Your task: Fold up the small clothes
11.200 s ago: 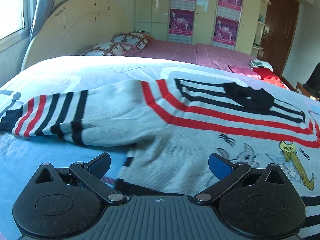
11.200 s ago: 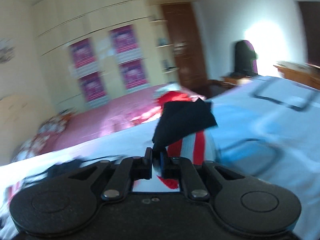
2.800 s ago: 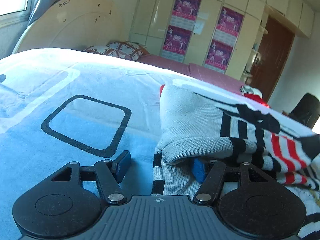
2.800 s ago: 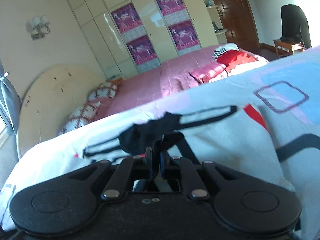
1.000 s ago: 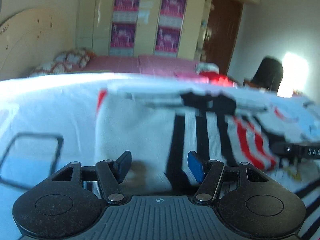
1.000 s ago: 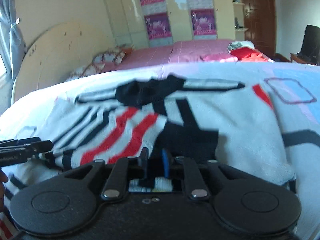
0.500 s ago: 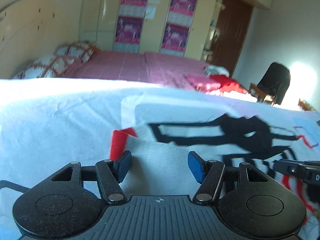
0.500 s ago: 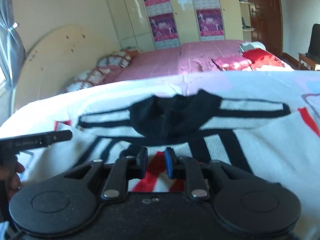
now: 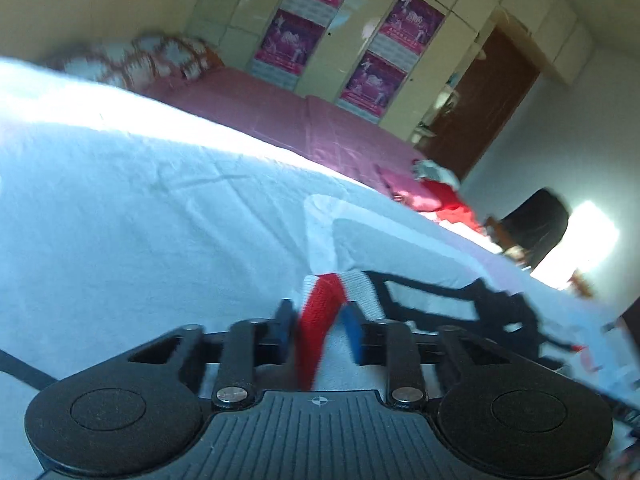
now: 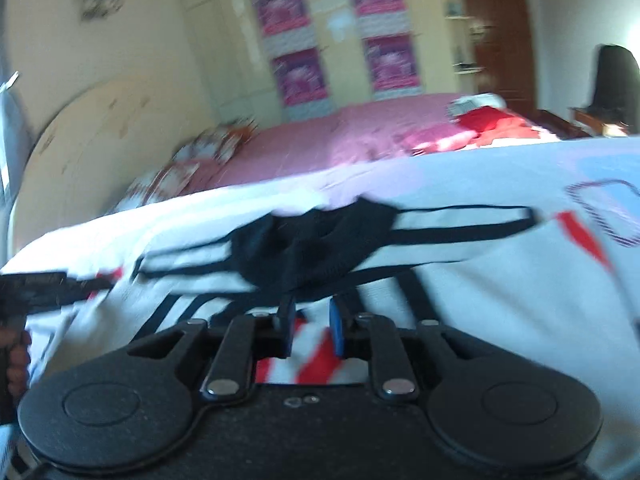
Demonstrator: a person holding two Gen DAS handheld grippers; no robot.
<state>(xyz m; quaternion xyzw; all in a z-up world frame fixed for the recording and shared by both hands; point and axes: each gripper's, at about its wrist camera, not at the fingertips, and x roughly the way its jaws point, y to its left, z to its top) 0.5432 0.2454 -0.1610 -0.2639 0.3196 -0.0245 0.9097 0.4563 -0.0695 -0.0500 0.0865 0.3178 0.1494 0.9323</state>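
Note:
A small white sweater (image 10: 460, 280) with black and red stripes and a black collar (image 10: 316, 240) lies on the bed with both sleeves folded in. In the left wrist view my left gripper (image 9: 318, 326) straddles the sweater's red-striped shoulder corner (image 9: 320, 312), its jaws narrowed around the fabric with a small gap. In the right wrist view my right gripper (image 10: 310, 326) hovers just below the collar over the folded red-striped sleeve (image 10: 308, 360), its jaws slightly apart and holding nothing. The left gripper's tip (image 10: 52, 284) shows at the far left.
The light blue and white bedsheet (image 9: 140, 220) covers the bed. A second bed with a pink cover (image 10: 340, 136) and red clothes (image 10: 496, 124) lies behind. A dark chair (image 9: 536, 228) and a door stand at the far right.
My left gripper has moved onto the sweater's shoulder corner and narrowed its jaws around it. My right gripper has opened slightly and moved closer to the collar.

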